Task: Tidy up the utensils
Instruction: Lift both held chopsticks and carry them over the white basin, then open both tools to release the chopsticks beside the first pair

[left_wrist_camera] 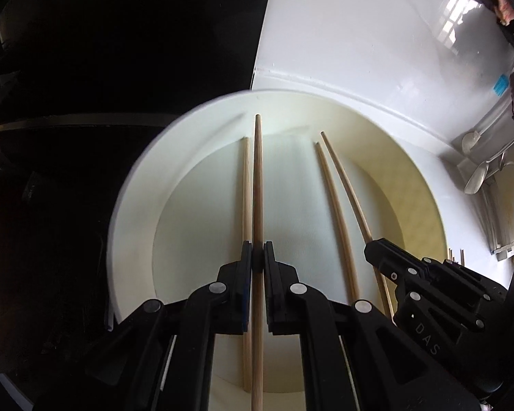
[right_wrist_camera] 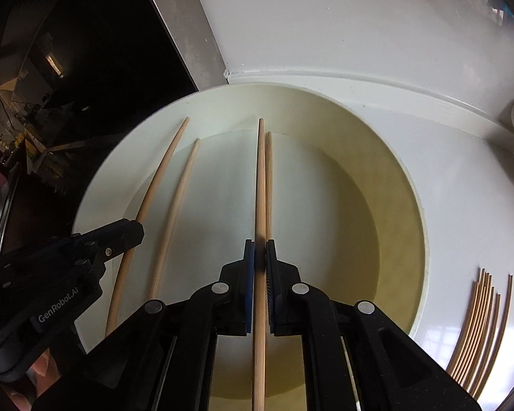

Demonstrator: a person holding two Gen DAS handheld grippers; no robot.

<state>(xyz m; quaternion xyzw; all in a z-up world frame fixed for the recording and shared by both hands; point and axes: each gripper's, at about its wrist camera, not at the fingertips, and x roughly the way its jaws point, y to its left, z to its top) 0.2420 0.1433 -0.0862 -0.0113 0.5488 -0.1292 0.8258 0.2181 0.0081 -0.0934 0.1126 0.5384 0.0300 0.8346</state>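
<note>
Jaws of both the left gripper (left_wrist_camera: 257, 260) and right gripper (right_wrist_camera: 259, 257) are clamped on one wooden chopstick (left_wrist_camera: 257, 185) each, tips reaching ahead over the white bowl (left_wrist_camera: 133, 185); light, stiff, smooth sticks likely pivot unless pinched mid-shaft.

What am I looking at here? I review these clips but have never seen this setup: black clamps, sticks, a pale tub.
These are two hand-held grippers, each carrying a fisheye camera that looks along its fingers. One picture is from the left gripper, the other from the right gripper; each also shows the other one from the side. Both are shut, each on one wooden chopstick: the left chopstick and the right chopstick. Both point down over a round cream basin on a white counter; the thinner stick beside each looks like its shadow or reflection. More chopsticks lie on the counter, and metal spoons farther off.
</note>
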